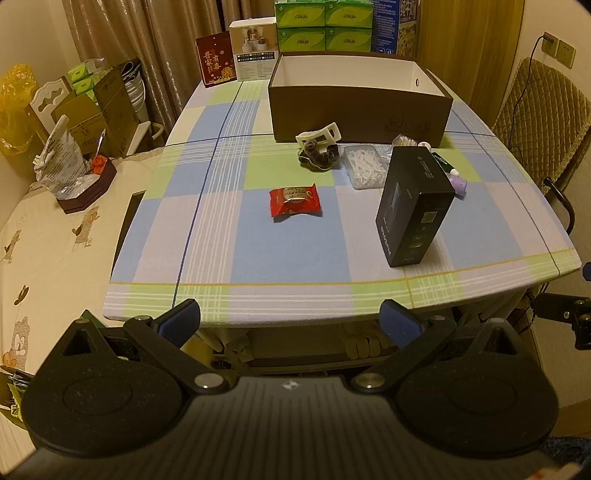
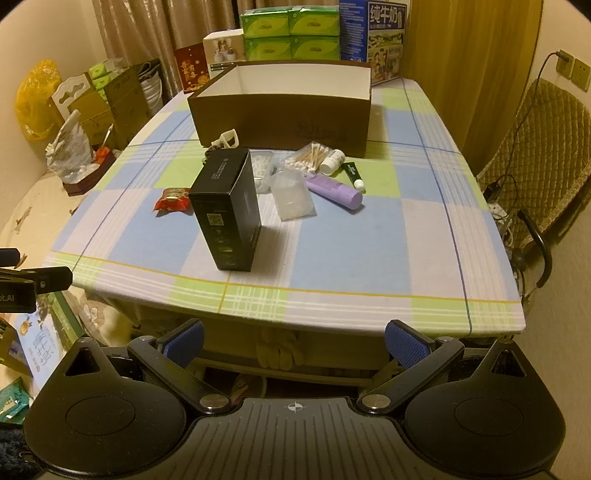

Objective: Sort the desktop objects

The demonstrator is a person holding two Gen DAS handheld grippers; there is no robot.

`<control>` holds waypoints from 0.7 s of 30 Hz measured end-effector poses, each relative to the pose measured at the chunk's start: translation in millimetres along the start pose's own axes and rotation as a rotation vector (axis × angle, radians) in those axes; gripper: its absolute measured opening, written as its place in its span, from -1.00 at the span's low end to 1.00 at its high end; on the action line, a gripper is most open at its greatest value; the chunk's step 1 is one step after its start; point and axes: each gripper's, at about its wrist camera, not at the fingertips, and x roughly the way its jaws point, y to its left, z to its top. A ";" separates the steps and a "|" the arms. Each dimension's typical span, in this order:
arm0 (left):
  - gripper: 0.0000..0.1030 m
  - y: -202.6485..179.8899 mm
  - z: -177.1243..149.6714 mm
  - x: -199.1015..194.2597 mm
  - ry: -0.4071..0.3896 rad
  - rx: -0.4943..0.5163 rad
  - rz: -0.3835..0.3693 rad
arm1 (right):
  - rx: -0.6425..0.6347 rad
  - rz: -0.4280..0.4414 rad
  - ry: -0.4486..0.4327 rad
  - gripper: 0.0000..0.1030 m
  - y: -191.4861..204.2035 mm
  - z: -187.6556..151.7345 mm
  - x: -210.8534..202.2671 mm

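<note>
A black carton [image 1: 415, 206] [image 2: 227, 208] stands upright on the checked tablecloth. Left of it lies a red snack packet [image 1: 294, 202] [image 2: 173, 199]. Behind them stands an open brown box [image 1: 360, 112] [image 2: 280, 118] with a white inside. In front of the box lie a white hair claw [image 1: 319, 133] [image 2: 227, 139], a dark scrunchie [image 1: 320, 155], a clear floss-pick case [image 1: 364, 166], a cotton swab bag [image 2: 306, 156], a purple tube [image 2: 334, 191], a green tube [image 2: 352, 173] and a clear cup [image 2: 291, 195]. My left gripper [image 1: 291, 323] and right gripper [image 2: 294, 341] hover open before the table's near edge, nothing between their fingers.
Green tissue packs [image 1: 325, 24] [image 2: 291, 35], a milk carton box [image 2: 376, 37] and gift boxes [image 1: 218, 59] line the table's far edge. A bed with a dark tray [image 1: 88, 188] lies left; a padded chair [image 2: 535, 155] stands right. The other gripper shows at each view's side edge.
</note>
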 end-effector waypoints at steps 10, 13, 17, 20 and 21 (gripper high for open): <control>0.98 1.4 0.0 -0.2 0.001 -0.011 0.010 | -0.007 0.002 -0.002 0.97 2.6 0.2 0.1; 0.98 1.2 0.1 -0.1 0.002 -0.010 0.010 | -0.011 0.003 -0.002 0.97 3.2 0.4 0.0; 0.98 0.9 0.0 0.0 0.004 -0.008 0.009 | -0.011 0.004 -0.002 0.97 3.2 0.5 -0.2; 0.98 0.3 0.2 0.0 0.007 -0.028 0.025 | -0.012 0.006 -0.002 0.97 3.1 0.3 -0.2; 0.98 0.3 0.1 0.1 0.007 -0.028 0.025 | -0.012 0.007 -0.002 0.97 3.8 0.4 -0.1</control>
